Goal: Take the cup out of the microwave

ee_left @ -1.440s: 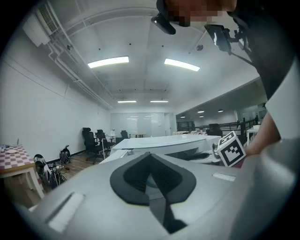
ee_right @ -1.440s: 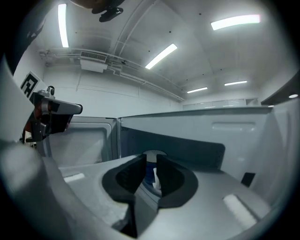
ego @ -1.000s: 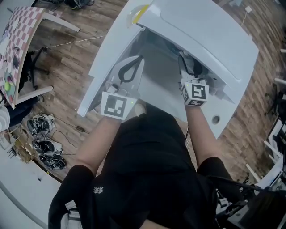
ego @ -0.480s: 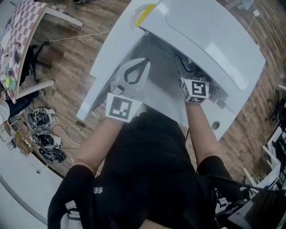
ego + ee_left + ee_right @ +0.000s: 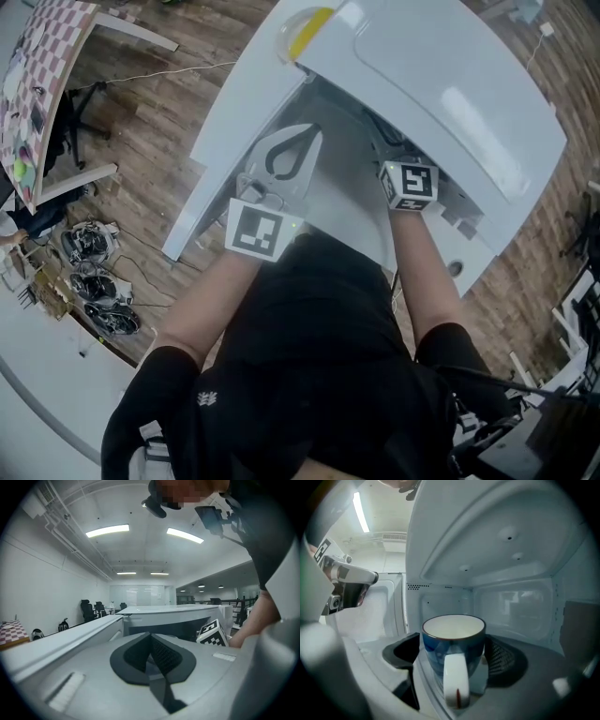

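Observation:
A white microwave (image 5: 450,84) stands with its door (image 5: 234,122) swung open to the left. A blue cup (image 5: 452,644) with a white inside stands upright on the cavity floor, its white handle (image 5: 456,681) facing the camera. My right gripper (image 5: 453,652) reaches into the cavity with the cup between its jaws. The jaws are opening and the pads stand just off the cup's sides. In the head view only its marker cube (image 5: 410,185) shows. My left gripper (image 5: 307,139) hovers by the open door, shut and holding nothing (image 5: 151,641). The head view hides the cup.
A wooden floor surrounds the microwave's stand. A checkered table (image 5: 37,84) is at the far left, with cables and gear (image 5: 94,281) heaped below it. A yellow patch (image 5: 309,19) shows at the microwave's far corner. The cavity walls close round the right gripper.
The right gripper's marker cube has slid a little farther under the microwave's top. The left gripper has edged forward along the open door, still shut.

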Demonstrator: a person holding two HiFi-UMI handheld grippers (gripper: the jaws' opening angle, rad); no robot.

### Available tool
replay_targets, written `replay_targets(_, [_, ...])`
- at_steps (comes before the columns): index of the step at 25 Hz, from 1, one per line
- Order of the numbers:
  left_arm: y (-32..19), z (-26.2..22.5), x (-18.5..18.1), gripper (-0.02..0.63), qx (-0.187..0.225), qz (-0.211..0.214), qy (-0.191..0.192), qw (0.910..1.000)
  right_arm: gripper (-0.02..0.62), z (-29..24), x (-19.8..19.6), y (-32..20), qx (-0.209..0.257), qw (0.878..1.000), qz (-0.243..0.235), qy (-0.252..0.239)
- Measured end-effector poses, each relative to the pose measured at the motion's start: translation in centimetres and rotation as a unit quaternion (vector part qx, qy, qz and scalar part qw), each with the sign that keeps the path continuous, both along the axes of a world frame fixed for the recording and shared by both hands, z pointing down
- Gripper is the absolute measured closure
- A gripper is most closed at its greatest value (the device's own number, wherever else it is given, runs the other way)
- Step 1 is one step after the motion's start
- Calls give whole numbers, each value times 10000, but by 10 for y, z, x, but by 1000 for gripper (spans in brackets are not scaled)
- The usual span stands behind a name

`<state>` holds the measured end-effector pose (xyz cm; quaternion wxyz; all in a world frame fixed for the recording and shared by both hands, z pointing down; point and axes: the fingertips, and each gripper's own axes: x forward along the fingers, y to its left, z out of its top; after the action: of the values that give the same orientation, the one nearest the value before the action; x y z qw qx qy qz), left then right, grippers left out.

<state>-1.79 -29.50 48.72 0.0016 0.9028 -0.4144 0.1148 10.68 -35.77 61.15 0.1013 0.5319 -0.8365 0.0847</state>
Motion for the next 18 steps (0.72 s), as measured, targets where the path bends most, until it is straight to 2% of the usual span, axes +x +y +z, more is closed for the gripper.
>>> replay_targets(4, [-3, -1, 1, 604, -54, -60, 158, 9998, 170, 4, -2, -7, -5, 10000, 42, 34])
replay_targets(14, [-2, 0, 4, 604, -78, 77, 63, 9999, 170, 6, -4, -20, 61, 9995, 186, 229])
replay_targets(18, [-2, -1, 3, 604, -87, 35, 173, 9998, 189, 9, -2, -19, 82, 9991, 185, 379])
